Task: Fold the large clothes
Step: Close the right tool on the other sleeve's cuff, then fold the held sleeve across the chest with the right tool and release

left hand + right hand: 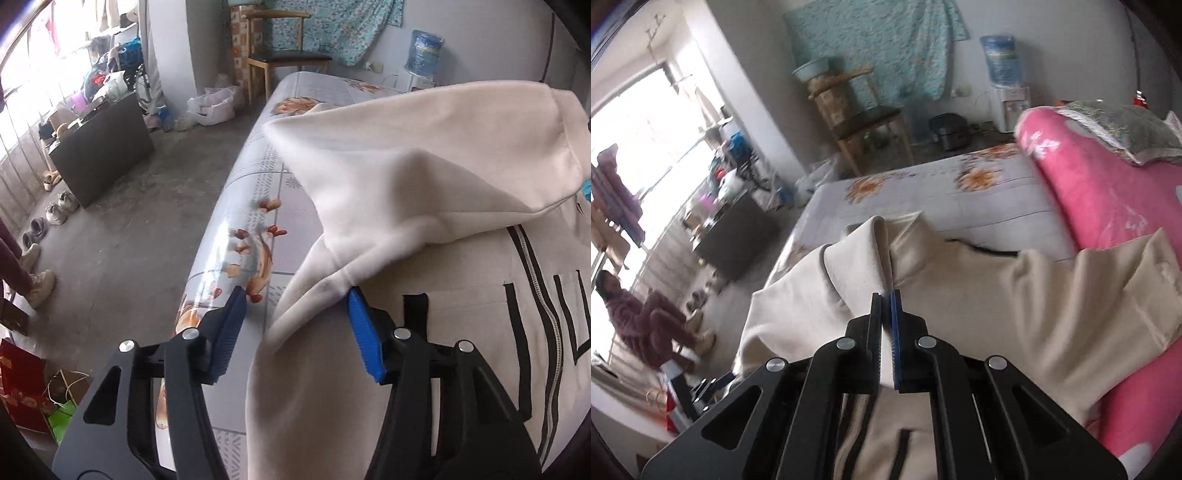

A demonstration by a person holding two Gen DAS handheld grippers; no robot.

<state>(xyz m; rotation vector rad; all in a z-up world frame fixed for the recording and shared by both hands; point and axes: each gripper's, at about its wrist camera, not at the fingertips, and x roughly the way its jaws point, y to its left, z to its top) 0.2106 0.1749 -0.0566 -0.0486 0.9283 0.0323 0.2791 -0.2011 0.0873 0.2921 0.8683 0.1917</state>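
A cream jacket is spread on the bed, one fold pinched by the closed right gripper; with the left gripper half-open around its shoulder, unclamped, the cloth could be dragged crooked.

Beyond the left gripper, the cream jacket runs off the picture's right edge with its black lettering cut short, while everything past the right gripper is smeared by blur.
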